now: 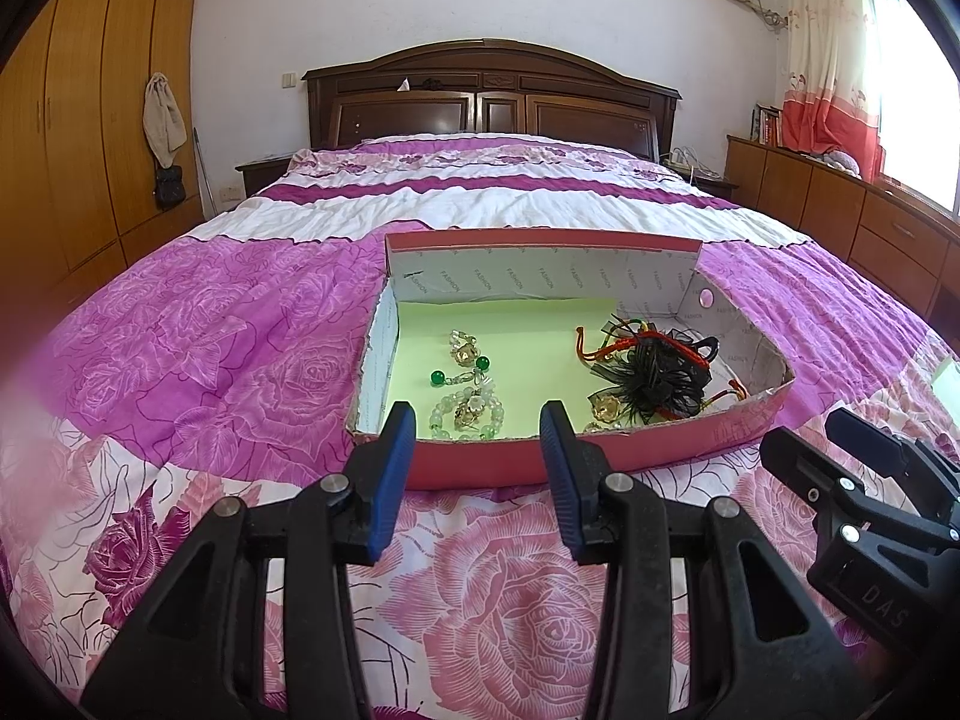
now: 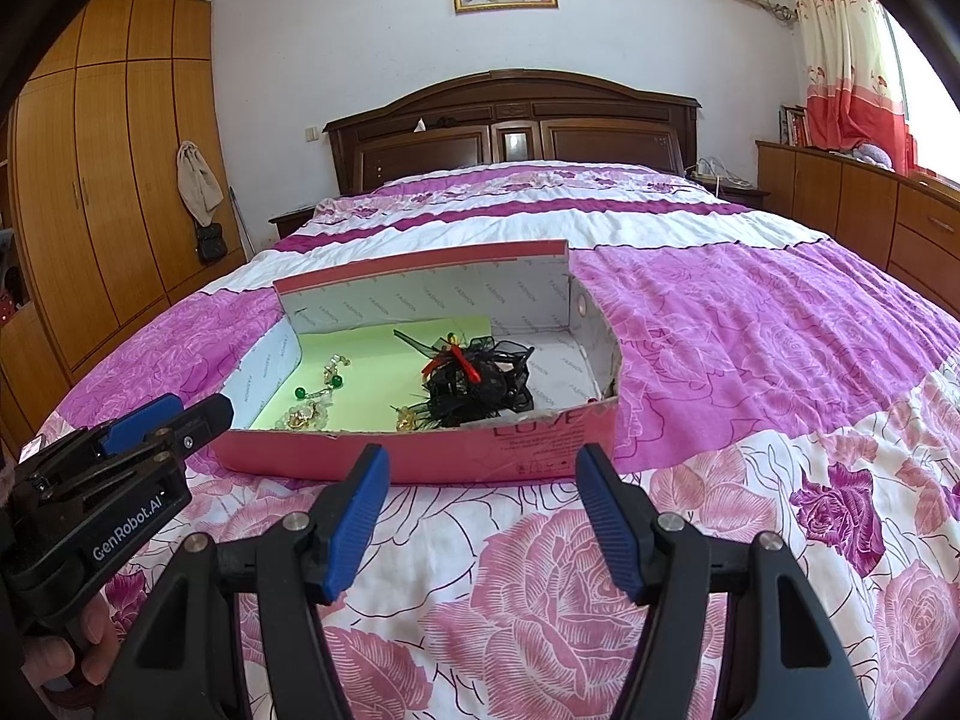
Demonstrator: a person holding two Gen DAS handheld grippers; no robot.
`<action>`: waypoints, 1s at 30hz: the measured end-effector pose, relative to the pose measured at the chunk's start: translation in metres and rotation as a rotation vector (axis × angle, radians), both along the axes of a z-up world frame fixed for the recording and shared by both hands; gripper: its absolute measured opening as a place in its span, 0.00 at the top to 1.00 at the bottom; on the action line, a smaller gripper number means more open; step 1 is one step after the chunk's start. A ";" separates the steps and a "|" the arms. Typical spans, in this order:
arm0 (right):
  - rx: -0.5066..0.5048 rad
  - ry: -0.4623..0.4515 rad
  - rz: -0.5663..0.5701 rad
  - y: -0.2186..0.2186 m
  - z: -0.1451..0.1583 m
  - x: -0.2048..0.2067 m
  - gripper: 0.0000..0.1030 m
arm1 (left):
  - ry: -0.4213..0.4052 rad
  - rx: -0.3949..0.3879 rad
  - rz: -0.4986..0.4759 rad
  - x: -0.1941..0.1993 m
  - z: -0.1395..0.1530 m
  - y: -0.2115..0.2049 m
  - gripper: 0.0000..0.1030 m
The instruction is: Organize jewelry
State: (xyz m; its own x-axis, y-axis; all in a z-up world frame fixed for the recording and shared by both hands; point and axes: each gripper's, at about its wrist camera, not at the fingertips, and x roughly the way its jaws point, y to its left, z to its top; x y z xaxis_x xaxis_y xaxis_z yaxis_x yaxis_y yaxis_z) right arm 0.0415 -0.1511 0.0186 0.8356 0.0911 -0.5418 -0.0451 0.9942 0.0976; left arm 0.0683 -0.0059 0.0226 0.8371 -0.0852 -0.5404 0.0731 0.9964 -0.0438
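1. The left gripper (image 1: 478,420) hovers over the bed's (image 1: 492,588) near edge, its blue pads parted with nothing between them, just short of the box's near wall.
2. The right gripper (image 2: 480,468) hangs beside it to the right, its jaws spread wider and also empty.
3. A hand (image 2: 66,654) holds the left gripper's handle at the lower left of the right wrist view.
4. The pink box (image 1: 480,462) lies open on the quilt, near the bed's near edge, lined with a green sheet (image 1: 510,324).
5. By the box's near wall, left of centre, sits a bead bracelet (image 1: 465,414); 2 green earrings (image 1: 459,371) lie just behind it.
6. At the box's right, a black feather piece (image 1: 660,381) tangles with red cords (image 1: 606,351).
7. The headboard (image 1: 492,96) stands at the bed's far edge.
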 end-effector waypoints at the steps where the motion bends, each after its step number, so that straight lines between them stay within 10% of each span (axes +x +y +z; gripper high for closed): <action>1: 0.000 0.000 0.000 0.000 0.000 0.000 0.35 | 0.000 0.000 0.000 0.000 0.000 0.000 0.66; 30: 0.000 0.001 0.000 0.000 0.000 0.000 0.35 | -0.003 0.001 -0.003 0.002 0.000 0.000 0.66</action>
State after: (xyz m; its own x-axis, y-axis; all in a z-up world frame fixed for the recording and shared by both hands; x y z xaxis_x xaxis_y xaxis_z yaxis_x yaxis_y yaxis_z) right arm 0.0416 -0.1513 0.0188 0.8350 0.0913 -0.5426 -0.0453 0.9942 0.0976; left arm 0.0700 -0.0061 0.0230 0.8384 -0.0876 -0.5381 0.0767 0.9961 -0.0427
